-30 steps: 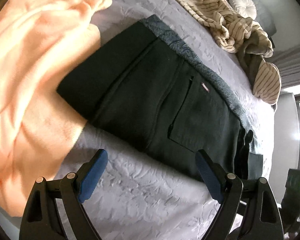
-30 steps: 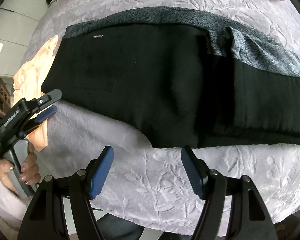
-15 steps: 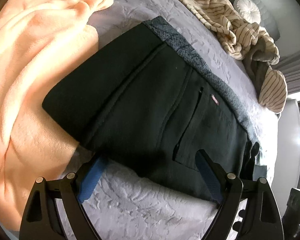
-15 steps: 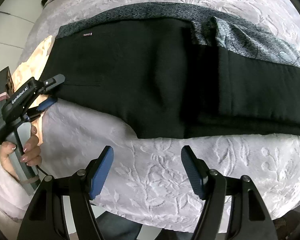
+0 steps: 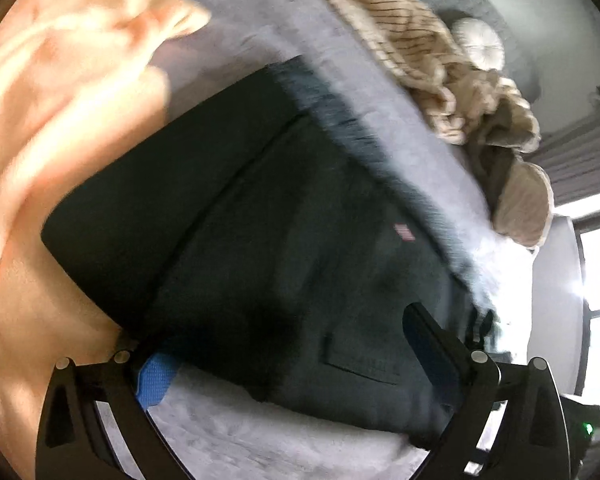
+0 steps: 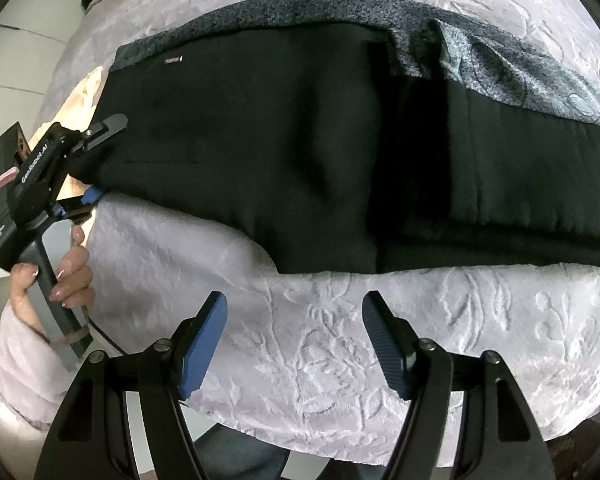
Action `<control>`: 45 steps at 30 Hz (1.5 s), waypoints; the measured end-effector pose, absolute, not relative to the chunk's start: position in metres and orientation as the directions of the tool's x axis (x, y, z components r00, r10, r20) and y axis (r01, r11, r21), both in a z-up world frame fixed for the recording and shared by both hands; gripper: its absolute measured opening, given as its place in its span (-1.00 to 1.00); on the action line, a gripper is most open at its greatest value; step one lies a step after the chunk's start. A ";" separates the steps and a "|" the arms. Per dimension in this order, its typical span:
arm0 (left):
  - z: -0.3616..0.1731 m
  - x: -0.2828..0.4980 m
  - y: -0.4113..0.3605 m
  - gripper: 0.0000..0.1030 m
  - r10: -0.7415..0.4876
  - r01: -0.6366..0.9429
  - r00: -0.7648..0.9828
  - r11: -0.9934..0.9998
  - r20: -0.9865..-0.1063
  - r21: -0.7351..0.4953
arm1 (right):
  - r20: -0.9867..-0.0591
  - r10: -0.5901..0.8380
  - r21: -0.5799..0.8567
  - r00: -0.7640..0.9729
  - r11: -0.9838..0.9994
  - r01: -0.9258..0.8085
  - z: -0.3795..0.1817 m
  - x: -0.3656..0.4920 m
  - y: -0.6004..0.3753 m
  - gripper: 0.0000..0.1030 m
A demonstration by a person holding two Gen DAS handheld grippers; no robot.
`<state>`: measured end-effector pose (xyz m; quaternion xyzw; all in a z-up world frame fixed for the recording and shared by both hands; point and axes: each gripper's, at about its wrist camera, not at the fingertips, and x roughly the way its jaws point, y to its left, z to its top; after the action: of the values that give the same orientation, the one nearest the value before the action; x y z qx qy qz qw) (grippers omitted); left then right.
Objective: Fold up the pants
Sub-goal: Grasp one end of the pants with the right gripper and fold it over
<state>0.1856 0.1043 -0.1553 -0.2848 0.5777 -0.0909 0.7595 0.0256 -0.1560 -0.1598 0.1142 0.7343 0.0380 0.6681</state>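
— So, where do the grippers stand?

— Left gripper (image 5: 296, 344) has its jaws spread wide around the near edge of the pants (image 6: 300, 140), one finger above the cloth and one below it, by the look of the right wrist view. Not clamped yet. The left view is blurred, so I cannot say whether the pads touch the fabric.

— And the right gripper (image 6: 294, 340)?

— Also gaping, holding nothing, hovering over bare bedspread (image 6: 320, 360) just short of the pants' near edge.

— Where are the pants?

— Flat on the bed, lying crosswise. They look folded lengthwise already, leg on leg, with the grey lining showing along the far edge. One end sits beside an orange blanket (image 5: 60, 100).

— How much is left?

— I judge the first fold done. The long strip still needs folding across, probably once or twice. A striped throw (image 5: 400, 40) lies well clear, beyond.
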 end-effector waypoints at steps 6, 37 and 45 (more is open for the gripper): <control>-0.135 0.192 0.090 0.95 -0.428 -0.152 0.370 0.848 -0.825 -0.508 | -0.976 0.215 0.211 -0.019 0.970 0.118 -0.147 0.044 -0.165 0.43; -0.123 0.158 0.002 -0.20 0.157 0.193 0.567 0.929 -0.809 0.315 | -0.944 0.185 0.296 -0.275 0.842 -0.450 -0.132 0.222 0.086 0.54; -0.110 0.153 -0.006 -0.20 0.144 0.205 0.587 0.926 -0.797 0.318 | -0.924 0.186 0.312 -0.334 0.872 -0.377 -0.159 0.232 0.069 -0.61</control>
<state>0.1533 -0.0058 -0.1104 0.1920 0.4543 -0.0175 0.8698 0.2319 0.0691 -0.1590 -0.0613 0.7788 0.2455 0.5739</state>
